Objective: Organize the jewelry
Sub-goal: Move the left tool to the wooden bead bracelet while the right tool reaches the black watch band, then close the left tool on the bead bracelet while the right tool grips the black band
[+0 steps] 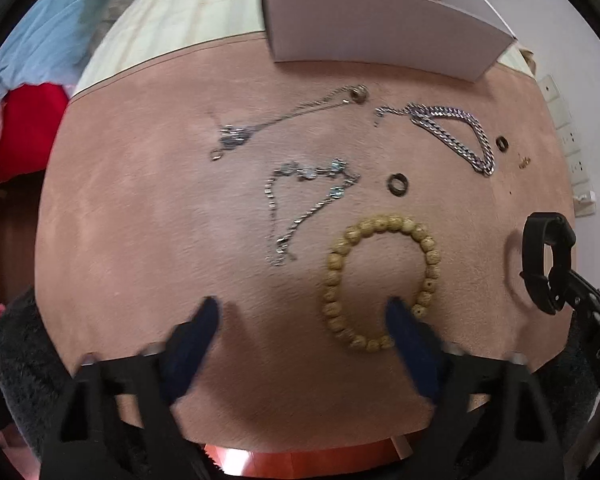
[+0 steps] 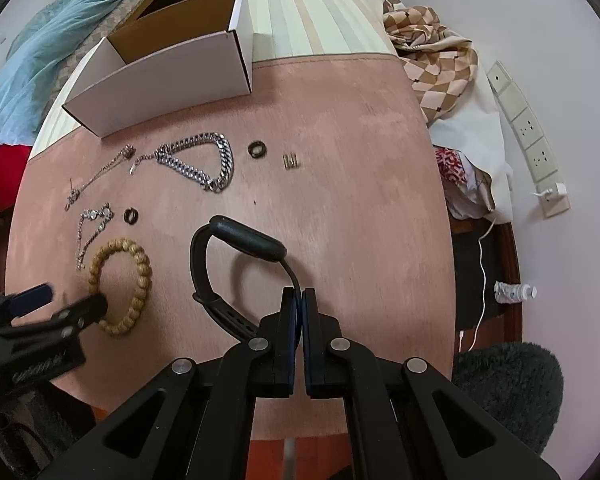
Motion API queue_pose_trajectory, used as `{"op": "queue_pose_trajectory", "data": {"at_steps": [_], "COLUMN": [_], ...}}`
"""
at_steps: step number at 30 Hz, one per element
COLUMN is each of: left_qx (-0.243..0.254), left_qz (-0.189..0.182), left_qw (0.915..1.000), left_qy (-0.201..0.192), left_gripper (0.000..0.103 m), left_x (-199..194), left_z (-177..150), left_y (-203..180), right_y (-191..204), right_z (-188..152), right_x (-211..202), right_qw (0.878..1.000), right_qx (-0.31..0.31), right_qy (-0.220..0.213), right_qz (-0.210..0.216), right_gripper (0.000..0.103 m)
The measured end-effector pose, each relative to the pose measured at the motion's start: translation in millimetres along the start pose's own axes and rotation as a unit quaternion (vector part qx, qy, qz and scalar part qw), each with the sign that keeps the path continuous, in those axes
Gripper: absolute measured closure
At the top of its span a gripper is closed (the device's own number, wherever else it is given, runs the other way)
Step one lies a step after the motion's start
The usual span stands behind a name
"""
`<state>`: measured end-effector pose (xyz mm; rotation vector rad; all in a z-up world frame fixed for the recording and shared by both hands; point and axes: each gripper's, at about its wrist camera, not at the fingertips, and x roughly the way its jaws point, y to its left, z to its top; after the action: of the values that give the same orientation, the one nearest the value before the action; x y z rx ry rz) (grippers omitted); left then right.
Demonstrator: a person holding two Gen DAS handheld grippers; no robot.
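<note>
Watch band pinched in my right jaws, beads next for the left.

My right gripper [image 2: 299, 300] has its jaws clenched on the strap end of the black watch band [image 2: 220, 264], which loops out ahead of me just over the pink counter [image 2: 360, 140]. My left gripper [image 1: 300, 316] has its jaws spread wide, 1 finger inside the wooden bead bracelet [image 1: 380, 280], not yet gripping. Judged step: carrying the band to the white box [image 2: 172, 68] at the far edge. Next move calls for a lift clear of the counter and a reach up-left over the box wall. In the way between band and box: heavy silver chain [image 2: 204, 164], 2 dark rings [image 2: 257, 149] [image 2: 132, 216], gold clasp [image 2: 291, 160]. Thin necklaces [image 1: 284, 120] lie further left.
</note>
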<state>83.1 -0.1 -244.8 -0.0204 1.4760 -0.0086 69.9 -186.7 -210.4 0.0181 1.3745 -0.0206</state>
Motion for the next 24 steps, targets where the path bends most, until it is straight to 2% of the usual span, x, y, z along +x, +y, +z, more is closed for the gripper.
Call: {"op": "queue_pose_trajectory", "data": {"at_steps": [1,5,8,9,14,24], "left_qx": [0.005,0.025,0.029,0.026,0.015,0.022], "left_qz": [-0.003,0.001,-0.003,-0.009,-0.032,-0.07], "left_qw": [1.0,0.9997,0.9994,0.9994,0.9991,0.9956], "left_qy": [0.004,-0.007,-0.019,-0.019,-0.025,-0.059], "left_gripper": [0.046,0.061,0.091,0.096,0.097,0.097], "left_x": [3.6,4.6,2.7,3.0,0.0,-47.6], "left_z": [0.6,1.4,2.6,3.3,4.4,5.2], "left_y": [-2.7,-11.2,-14.1,-13.4,-2.1,18.2], "right_y": [0.9,5.9,6.2,6.8,11.7,17.4], "right_z": [-2.2,-7.9,-10.1,-10.3,-11.6,-3.4], "right_x": [0.3,-1.0,-0.2,-0.3,-4.7,-32.3], "right_qw": [1.0,1.0,1.0,1.0,0.999,0.999], "right_qx": [-0.001,-0.014,-0.017,-0.017,-0.024,-0.026], "right_qy": [0.002,-0.001,0.0,0.001,-0.003,-0.028], "right_qz": [-0.001,-0.015,-0.017,-0.017,-0.024,-0.011], "right_gripper": [0.1,0.1,0.1,0.1,0.1,0.1]}}
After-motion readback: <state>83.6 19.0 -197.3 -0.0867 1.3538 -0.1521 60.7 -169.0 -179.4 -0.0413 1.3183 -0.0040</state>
